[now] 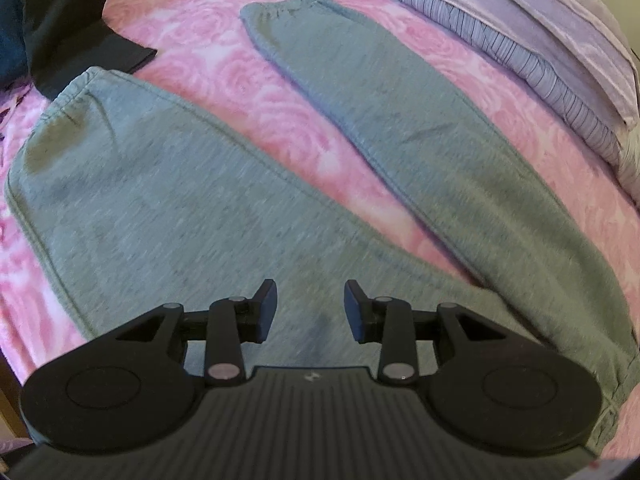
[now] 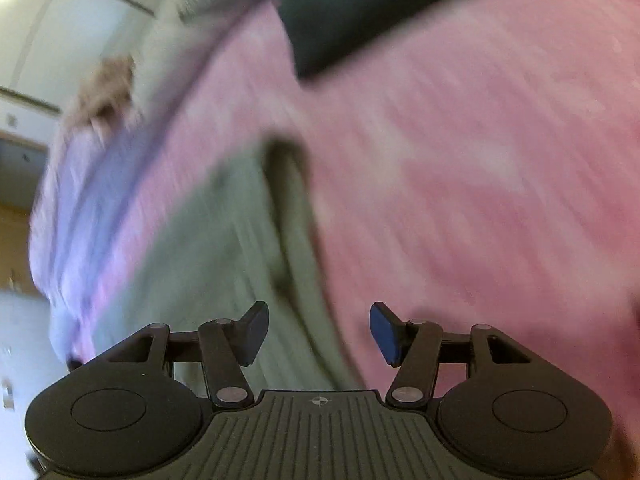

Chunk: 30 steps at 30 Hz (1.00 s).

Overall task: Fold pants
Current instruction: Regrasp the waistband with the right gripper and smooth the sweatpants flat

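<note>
Grey sweatpants [image 1: 192, 200] lie spread flat on a pink rose-patterned blanket [image 1: 248, 80], the two legs splayed in a V with cuffs at the far end. My left gripper [image 1: 311, 310] hovers open over the near part of the left leg, nothing between its fingers. The right wrist view is motion-blurred: a grey end of the pants [image 2: 240, 248] with a dark opening lies just ahead of my right gripper [image 2: 318, 332], which is open and empty, its left finger over the cloth.
A dark garment [image 1: 72, 28] lies at the far left of the blanket. Lilac striped bedding [image 1: 540, 40] is bunched along the right side. In the right wrist view a dark cloth [image 2: 360, 12] lies far ahead and lilac bedding [image 2: 92, 184] runs along the left.
</note>
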{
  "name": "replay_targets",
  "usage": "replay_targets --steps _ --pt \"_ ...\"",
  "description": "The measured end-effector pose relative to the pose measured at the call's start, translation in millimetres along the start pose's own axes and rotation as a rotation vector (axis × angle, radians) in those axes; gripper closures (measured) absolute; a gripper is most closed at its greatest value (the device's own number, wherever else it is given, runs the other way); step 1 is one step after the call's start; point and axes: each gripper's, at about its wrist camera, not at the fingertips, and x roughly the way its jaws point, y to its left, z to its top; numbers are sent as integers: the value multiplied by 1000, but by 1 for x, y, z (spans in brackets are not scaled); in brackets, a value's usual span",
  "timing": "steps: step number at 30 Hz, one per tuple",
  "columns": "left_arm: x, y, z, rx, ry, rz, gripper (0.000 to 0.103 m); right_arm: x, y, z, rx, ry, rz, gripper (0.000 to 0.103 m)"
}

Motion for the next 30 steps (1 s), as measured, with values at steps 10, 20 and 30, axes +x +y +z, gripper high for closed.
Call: replay_targets --steps 10,20,30 --pt "-4 17 -11 40 19 -15 72 12 -23 -87 256 -16 112 85" --pt "-3 77 -11 211 9 88 71 -7 20 -87 -3 -24 -262 65" --pt "23 158 54 432 -206 205 71 25 168 -177 -576 -236 -421 59"
